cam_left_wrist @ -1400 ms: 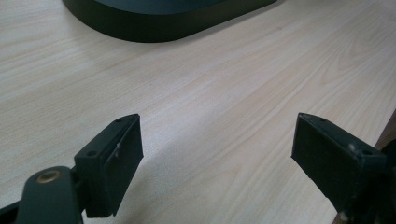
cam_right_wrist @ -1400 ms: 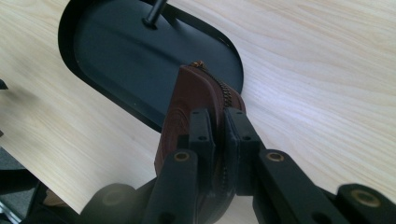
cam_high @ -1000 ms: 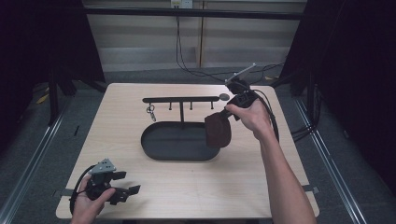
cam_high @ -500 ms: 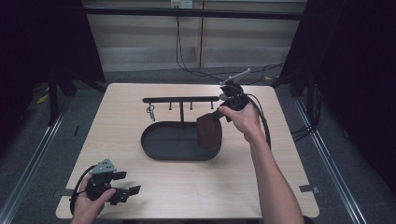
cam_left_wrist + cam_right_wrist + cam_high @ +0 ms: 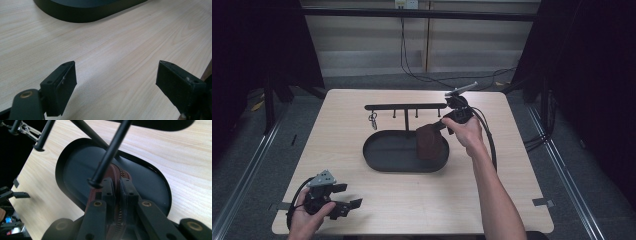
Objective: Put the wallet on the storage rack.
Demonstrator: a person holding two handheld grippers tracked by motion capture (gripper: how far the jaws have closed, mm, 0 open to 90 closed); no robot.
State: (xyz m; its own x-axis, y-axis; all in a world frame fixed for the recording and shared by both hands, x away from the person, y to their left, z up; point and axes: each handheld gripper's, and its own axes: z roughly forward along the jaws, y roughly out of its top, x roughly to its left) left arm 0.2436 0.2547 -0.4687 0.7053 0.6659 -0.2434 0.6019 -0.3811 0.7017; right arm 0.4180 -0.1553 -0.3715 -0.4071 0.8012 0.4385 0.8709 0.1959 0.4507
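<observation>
Pouch [image 5: 429, 141], brown with a zipper, hanging from right tongs [image 5: 439, 126] over tray [image 5: 384, 150], lower end down at tray's 3 o'clock end, touching or just above its floor; cannot tell which. Clenched on pouch's zipped top edge in right gripper view, pouch [image 5: 113, 173] pinched between both pads, right tongs [image 5: 117, 187] pointing into oval black tray [image 5: 75, 170]. Rack [image 5: 406, 106] with pegs standing at tray's 12 o'clock, one peg [image 5: 107, 155] crossing just in front of pouch. Keyring [image 5: 373, 120] dangling from rack's 9 o'clock end. Left tongs [image 5: 344, 200] resting low over counter [image 5: 342, 130] near its 7 o'clock corner, well apart from tray. Released, pads wide apart with bare wood between them in left gripper view, left tongs [image 5: 116, 85], tray rim [image 5: 87, 12] at 12 o'clock.
</observation>
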